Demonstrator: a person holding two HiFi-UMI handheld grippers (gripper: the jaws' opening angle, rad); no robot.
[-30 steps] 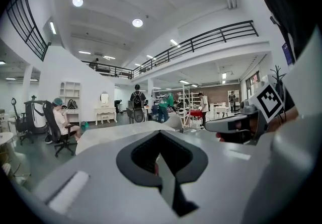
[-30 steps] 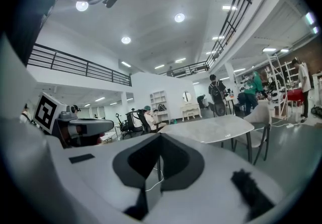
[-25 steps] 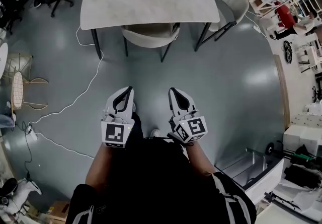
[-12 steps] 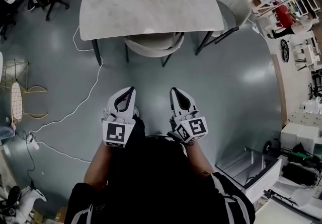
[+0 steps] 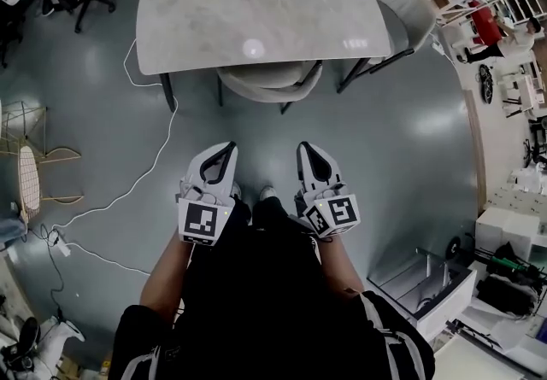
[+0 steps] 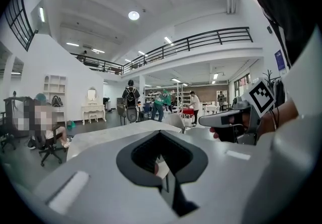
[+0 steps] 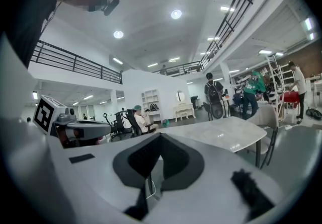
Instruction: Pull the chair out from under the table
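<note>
both forearms reach forward side by side, left claw (image 5: 218,158) and right claw (image 5: 313,158) closed, empty.

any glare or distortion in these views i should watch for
Head view: lamp glare spots on the table and sheen on the floor; fisheye bows the room's edges. Left gripper view: dark round vignette, ceiling lamps blown out. Right gripper view: same vignette, balcony railing bowed.
</note>
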